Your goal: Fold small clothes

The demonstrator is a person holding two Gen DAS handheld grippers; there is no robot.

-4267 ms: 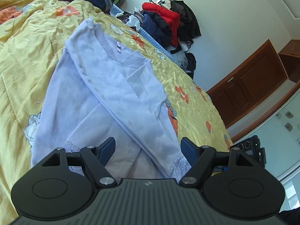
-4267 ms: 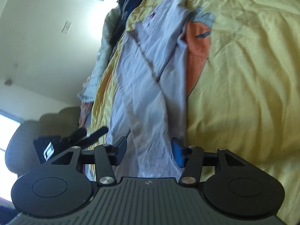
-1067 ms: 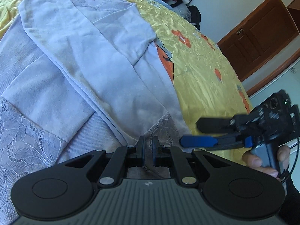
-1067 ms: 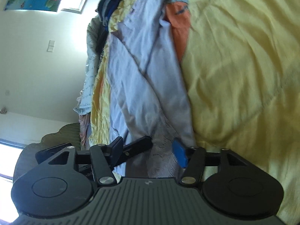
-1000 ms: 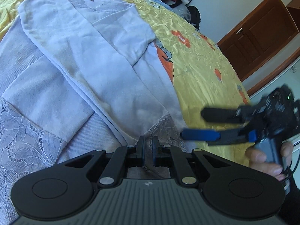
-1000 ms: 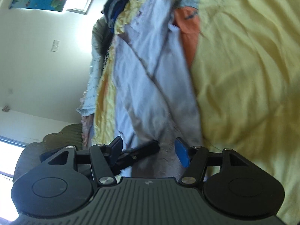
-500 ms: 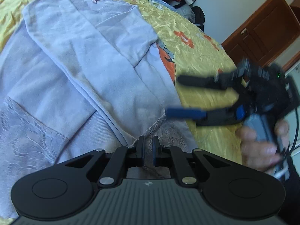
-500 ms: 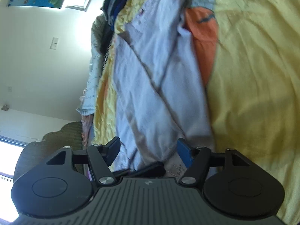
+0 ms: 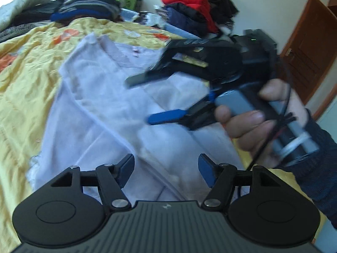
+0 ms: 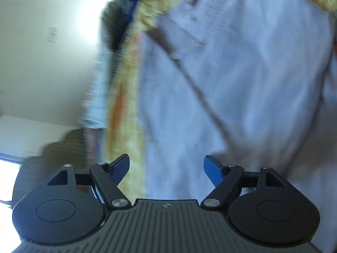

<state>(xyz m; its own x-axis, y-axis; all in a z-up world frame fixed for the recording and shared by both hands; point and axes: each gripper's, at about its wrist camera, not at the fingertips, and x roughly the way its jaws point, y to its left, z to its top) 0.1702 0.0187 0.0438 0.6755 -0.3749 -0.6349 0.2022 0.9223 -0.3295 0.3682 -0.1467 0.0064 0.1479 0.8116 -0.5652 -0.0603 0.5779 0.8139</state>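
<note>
A pale lilac long-sleeved top [image 9: 109, 105] lies flat on the yellow bedspread [image 9: 23, 80], sleeves folded across its body. My left gripper [image 9: 166, 166] is open and empty just above the top's lower part. My right gripper [image 9: 143, 99] shows in the left wrist view, held in a hand over the middle of the top, jaws apart and empty. In the right wrist view the right gripper [image 10: 166, 166] is open over the same top [image 10: 242, 80], which is blurred.
Piles of folded and loose clothes [image 9: 189, 8] lie at the far end of the bed, dark ones [image 9: 88, 2] at the back left. A brown wooden door [image 9: 305, 48] stands at the right. The bedspread's edge [image 10: 126, 105] runs left of the top.
My left gripper has opened and let go of the top's hem, and pulled back. My right gripper has moved in over the middle of the top, still open.
</note>
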